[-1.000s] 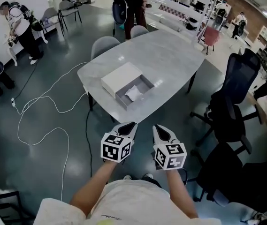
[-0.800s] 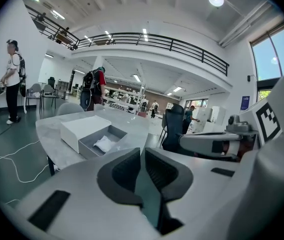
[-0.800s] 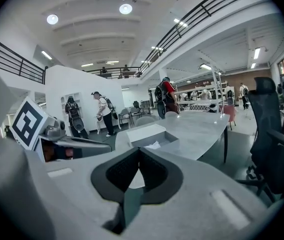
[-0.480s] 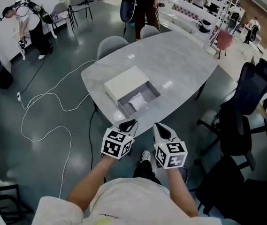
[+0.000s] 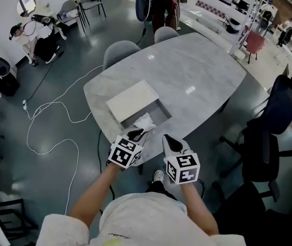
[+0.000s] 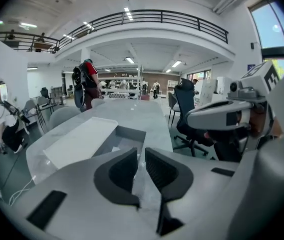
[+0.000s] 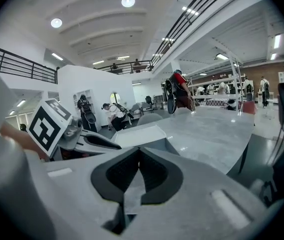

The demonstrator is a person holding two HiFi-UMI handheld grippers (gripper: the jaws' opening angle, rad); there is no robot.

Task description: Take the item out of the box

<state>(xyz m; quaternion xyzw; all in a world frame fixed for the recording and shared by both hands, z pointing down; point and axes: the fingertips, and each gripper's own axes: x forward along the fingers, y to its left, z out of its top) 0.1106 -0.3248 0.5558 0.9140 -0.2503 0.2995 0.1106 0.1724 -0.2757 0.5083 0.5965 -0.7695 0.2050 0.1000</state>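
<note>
A flat box (image 5: 135,105) lies on the grey marble table (image 5: 197,70) near its front edge. Its white lid (image 5: 130,100) is slid back, baring the grey tray (image 5: 158,113). A white crumpled item (image 5: 144,121) lies in the tray. My left gripper (image 5: 136,134) hovers just in front of the tray, its jaws a narrow gap apart with nothing between them. In the left gripper view the tray (image 6: 128,134) and the item (image 6: 115,148) sit just beyond the left gripper (image 6: 141,154). My right gripper (image 5: 172,141) hangs at the table's edge, shut and empty, and its own view shows the box (image 7: 142,134).
Two grey chairs (image 5: 120,50) stand at the table's far side, black office chairs (image 5: 261,152) to the right. A white cable (image 5: 48,132) loops on the floor at left. People stand beyond the table (image 5: 158,4) and at far left (image 5: 30,35).
The table and box have come closer. Both grippers moved forward from over the floor to the table's near edge; the left one now reaches the open tray.
</note>
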